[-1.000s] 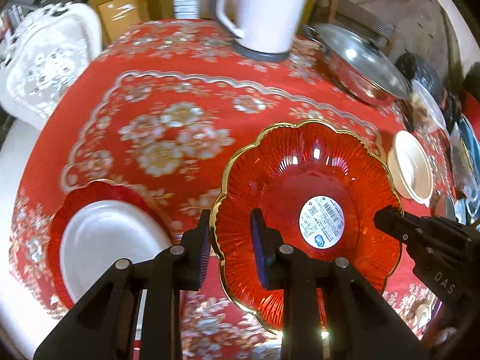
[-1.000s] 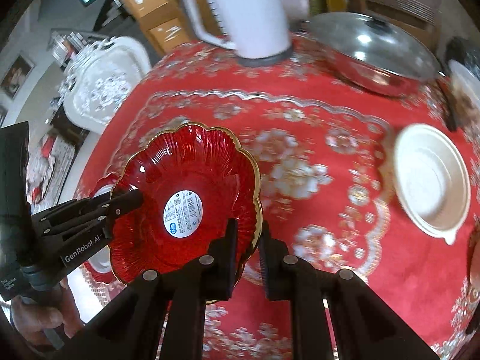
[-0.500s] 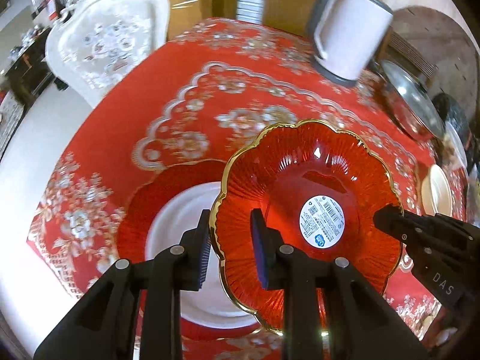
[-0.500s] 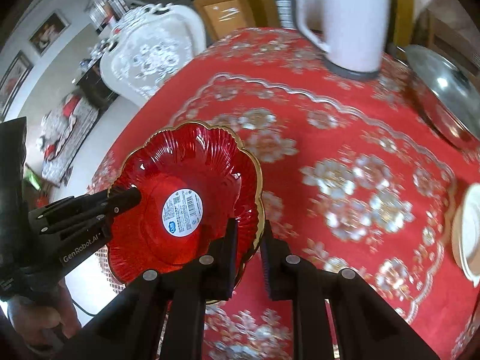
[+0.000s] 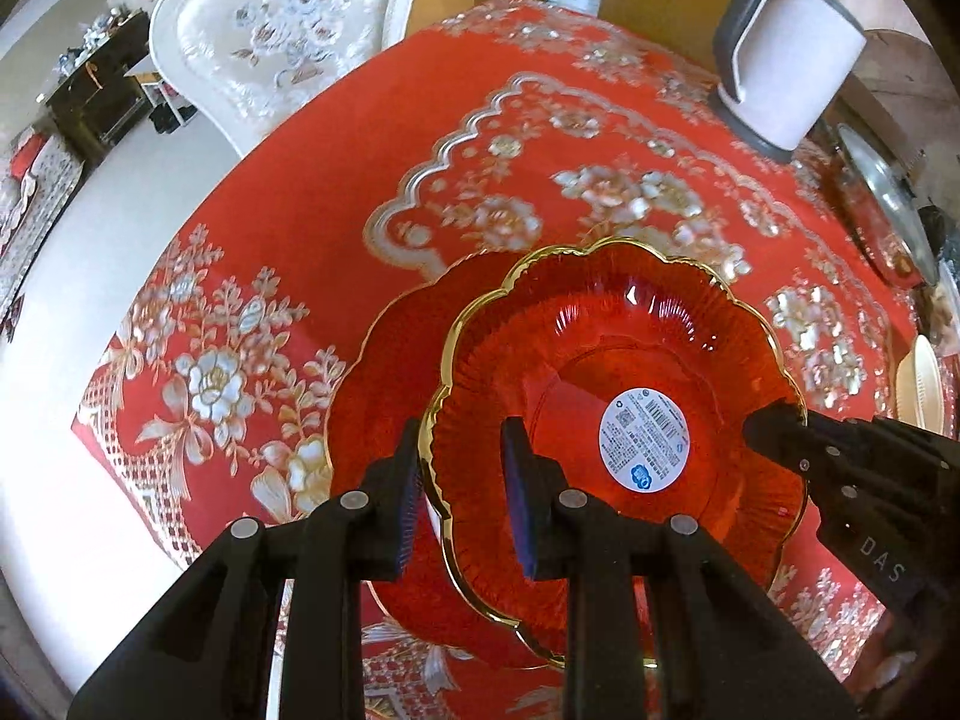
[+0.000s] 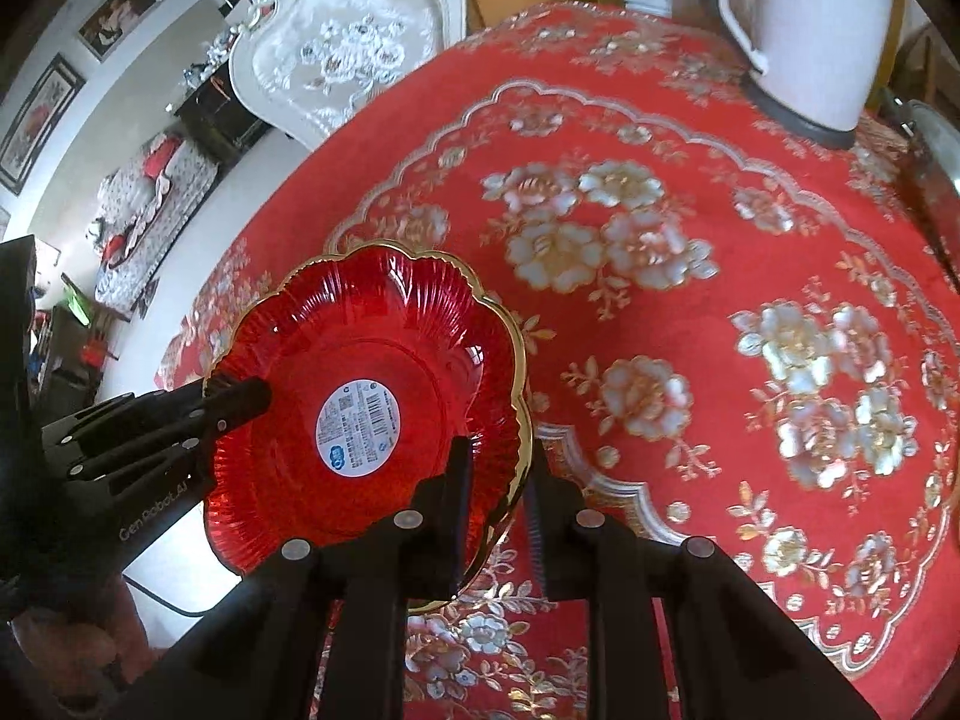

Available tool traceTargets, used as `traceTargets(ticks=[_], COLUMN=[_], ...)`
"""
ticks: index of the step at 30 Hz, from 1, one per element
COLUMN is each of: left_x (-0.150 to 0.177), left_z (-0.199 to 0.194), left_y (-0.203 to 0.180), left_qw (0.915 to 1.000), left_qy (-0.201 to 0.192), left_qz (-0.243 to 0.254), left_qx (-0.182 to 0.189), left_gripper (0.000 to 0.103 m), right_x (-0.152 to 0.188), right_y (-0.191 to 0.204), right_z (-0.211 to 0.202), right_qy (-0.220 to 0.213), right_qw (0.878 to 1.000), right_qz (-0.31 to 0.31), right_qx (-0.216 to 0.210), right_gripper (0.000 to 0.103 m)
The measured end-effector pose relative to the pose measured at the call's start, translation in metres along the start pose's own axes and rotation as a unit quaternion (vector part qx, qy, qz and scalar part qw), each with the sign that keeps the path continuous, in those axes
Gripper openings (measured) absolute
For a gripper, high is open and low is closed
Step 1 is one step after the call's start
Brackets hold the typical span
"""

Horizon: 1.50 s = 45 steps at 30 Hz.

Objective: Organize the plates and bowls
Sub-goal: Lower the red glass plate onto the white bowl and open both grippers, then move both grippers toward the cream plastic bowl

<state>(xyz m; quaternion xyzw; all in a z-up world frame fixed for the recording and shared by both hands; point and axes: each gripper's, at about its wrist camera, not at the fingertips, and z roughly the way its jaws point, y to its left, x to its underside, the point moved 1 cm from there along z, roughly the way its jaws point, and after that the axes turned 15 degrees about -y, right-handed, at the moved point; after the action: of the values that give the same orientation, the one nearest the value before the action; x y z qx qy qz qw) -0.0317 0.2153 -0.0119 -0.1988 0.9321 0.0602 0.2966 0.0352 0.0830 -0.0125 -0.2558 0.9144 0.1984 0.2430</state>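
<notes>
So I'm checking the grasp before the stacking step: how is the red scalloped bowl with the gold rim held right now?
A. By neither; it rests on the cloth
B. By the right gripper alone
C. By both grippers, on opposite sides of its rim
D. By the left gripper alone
C: the left gripper and the right gripper each clamp the rim of the red scalloped bowl from opposite sides.

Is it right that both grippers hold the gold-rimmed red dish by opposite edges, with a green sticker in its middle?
Not quite. Both the left gripper and the right gripper clamp opposite edges of the gold-rimmed red dish, but the sticker is white with blue print, not green; the left wrist view shows it.
</notes>
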Motion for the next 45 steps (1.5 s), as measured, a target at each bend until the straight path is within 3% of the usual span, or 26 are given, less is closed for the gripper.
traceTargets(ticks=[10,14,20,22,24,26,34,45], left_x=[0.006,0.003,-0.008,-0.012,-0.014,-0.017,-0.02,-0.007], left_z=[0.005,-0.001,-0.016,-0.021,-0.024,-0.029,-0.031,-0.041], left_y=[0.012,0.019,0.013,0.003,-0.008,-0.023,-0.097,-0.208], left_qw=[0.9998,0.9994,0.9991,0.9991,0.999,0.9986,0.996,0.9837], left_qy=[0.003,-0.011,-0.031,-0.037,-0.043,-0.051,-0.048,-0.046], left_qz=[-0.021,-0.032,-0.027,-0.019,-0.013,-0.003,0.052,0.125], left_qx=[-0.001,-0.011,-0.007,-0.002,0.004,0.013,0.056,0.121], left_gripper=[0.023,0.023,0.023,0.027,0.045,0.05,0.058,0.059], right_x=[0.005,0.002,0.001,0.001,0.002,0.003,0.014,0.048], right_y=[0.004,0.004,-0.003,-0.007,-0.012,-0.018,-0.071,-0.154], right_z=[0.005,-0.006,-0.022,-0.029,-0.038,-0.047,-0.084,-0.136], right_qy=[0.009,-0.005,-0.017,-0.022,-0.03,-0.039,-0.072,-0.095], right_qw=[1.0,1.0,1.0,1.0,0.999,0.999,0.993,0.977], right_qz=[0.005,0.001,0.012,0.017,0.02,0.023,0.066,0.14], right_qx=[-0.012,-0.012,-0.015,-0.014,-0.008,0.0,0.063,0.132], right_gripper=[0.024,0.035,0.036,0.037,0.041,0.045,0.058,0.06])
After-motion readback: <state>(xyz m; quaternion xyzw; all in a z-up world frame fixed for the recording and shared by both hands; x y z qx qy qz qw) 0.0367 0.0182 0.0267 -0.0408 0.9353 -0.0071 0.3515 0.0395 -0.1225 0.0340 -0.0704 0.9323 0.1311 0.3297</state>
